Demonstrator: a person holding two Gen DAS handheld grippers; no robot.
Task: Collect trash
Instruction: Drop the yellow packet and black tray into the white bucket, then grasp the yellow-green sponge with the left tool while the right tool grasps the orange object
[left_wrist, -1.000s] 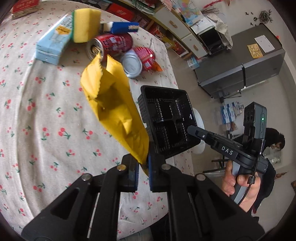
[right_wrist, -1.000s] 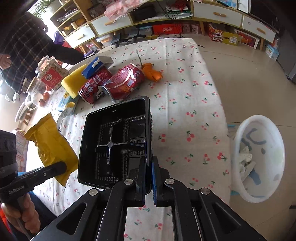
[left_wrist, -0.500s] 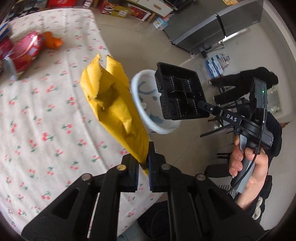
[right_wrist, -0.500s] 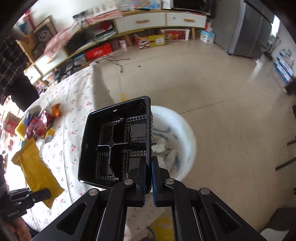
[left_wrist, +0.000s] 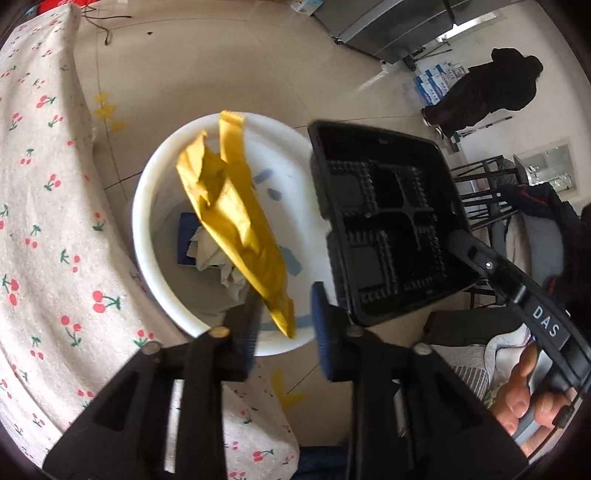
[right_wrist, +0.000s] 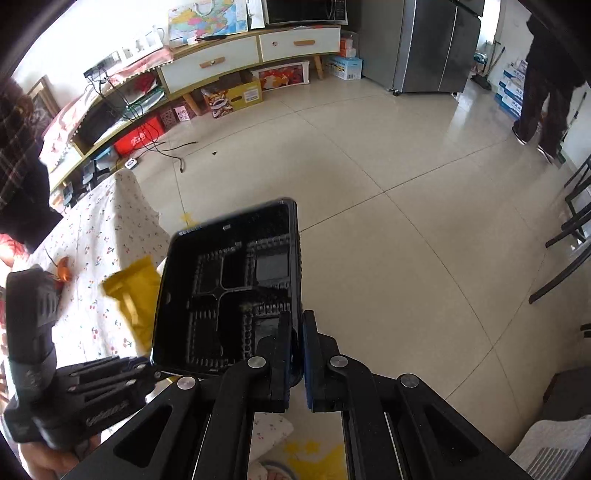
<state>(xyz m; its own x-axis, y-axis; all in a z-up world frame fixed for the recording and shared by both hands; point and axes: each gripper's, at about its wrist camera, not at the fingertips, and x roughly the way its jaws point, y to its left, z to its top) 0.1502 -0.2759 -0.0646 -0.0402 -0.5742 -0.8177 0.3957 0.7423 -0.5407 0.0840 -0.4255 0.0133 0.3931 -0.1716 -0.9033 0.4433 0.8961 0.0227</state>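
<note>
We see a beige tiled floor (right_wrist: 388, 177), with a desk (left_wrist: 48, 236) under a cherry-print cloth at the left. A low cabinet (right_wrist: 236, 55) and a steel fridge (right_wrist: 432, 44) line the far wall. We count one white bin (left_wrist: 147, 236), one yellow bag (left_wrist: 236, 218) and one black tray (left_wrist: 384, 225). The left hand-held gripper (left_wrist: 282, 325) is spread wide; the bag's lower tip lies between its fingers, apparently loose, over the bin. The right hand-held gripper (right_wrist: 297, 343) pinches the tray's rim, holding it just beside the bin. Crumpled paper (left_wrist: 218, 258) lies inside the bin.
</note>
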